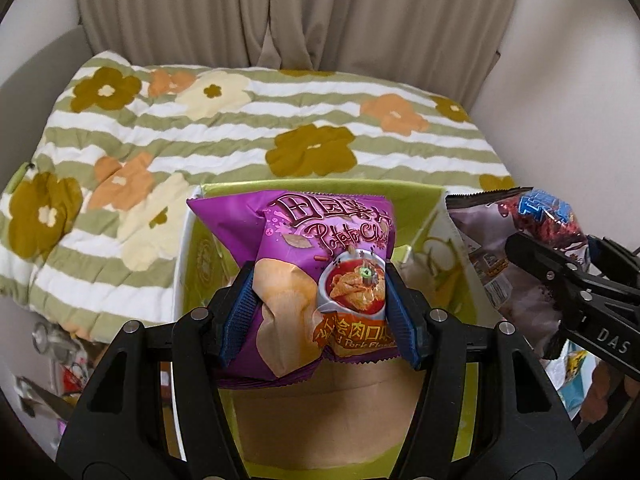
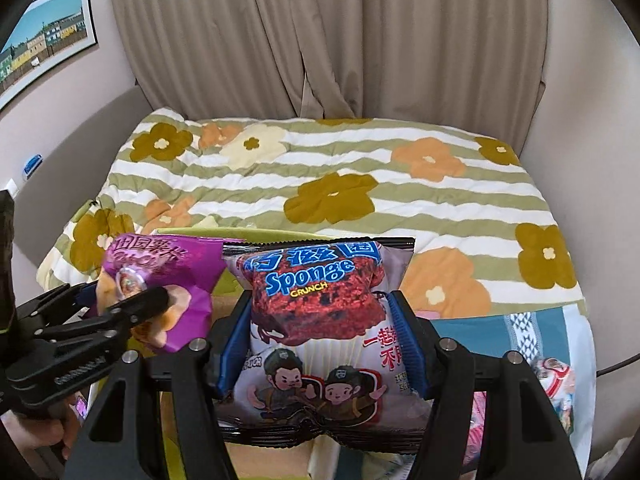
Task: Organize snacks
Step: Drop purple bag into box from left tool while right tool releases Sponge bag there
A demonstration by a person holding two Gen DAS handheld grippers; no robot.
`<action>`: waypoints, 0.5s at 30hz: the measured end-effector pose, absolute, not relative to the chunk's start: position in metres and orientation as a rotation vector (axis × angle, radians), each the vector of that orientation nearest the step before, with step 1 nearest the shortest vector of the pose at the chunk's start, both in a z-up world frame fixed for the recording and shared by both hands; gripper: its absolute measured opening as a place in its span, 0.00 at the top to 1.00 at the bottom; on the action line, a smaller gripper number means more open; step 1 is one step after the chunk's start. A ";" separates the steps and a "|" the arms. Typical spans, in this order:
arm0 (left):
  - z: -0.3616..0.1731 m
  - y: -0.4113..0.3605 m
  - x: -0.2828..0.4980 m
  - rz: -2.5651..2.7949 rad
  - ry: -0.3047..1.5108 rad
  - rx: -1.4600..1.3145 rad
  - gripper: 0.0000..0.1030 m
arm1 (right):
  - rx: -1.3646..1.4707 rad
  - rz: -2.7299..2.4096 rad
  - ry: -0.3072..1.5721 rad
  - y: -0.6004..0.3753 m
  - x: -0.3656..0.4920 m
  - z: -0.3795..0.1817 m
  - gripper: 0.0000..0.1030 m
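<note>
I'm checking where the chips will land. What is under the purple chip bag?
Under the purple chip bag, held in the left tongs, is an open green box with a bare brown floor; the bag hides the rest.

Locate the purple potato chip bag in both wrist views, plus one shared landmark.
Left wrist: purple potato chip bag at centre, clamped in the left tongs, over the green box.
Right wrist: same bag at lower left, beside the Sponge Crunch bag held by the right tongs.
Shared landmark: floral striped quilt.
</note>
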State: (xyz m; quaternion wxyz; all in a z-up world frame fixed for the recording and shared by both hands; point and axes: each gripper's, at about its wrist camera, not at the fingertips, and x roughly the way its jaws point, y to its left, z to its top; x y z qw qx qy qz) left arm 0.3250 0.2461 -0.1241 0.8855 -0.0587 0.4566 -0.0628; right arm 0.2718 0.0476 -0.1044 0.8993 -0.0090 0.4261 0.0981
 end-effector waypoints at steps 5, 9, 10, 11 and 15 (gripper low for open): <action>-0.134 0.248 0.332 -0.094 0.972 -0.089 0.12 | -0.015 0.208 0.904 0.055 0.280 -0.112 0.41; -0.131 0.250 0.320 -0.050 0.960 -0.050 0.06 | -0.006 0.223 0.910 0.058 0.284 -0.115 0.41; -0.130 0.251 0.314 -0.039 0.966 -0.043 0.06 | 0.001 0.228 0.914 0.057 0.284 -0.116 0.41; -0.130 0.252 0.308 -0.035 0.968 -0.044 0.06 | 0.008 0.232 0.919 0.058 0.285 -0.117 0.41; -0.131 0.257 0.286 -0.020 0.982 -0.060 0.06 | 0.033 0.258 0.937 0.060 0.285 -0.123 0.41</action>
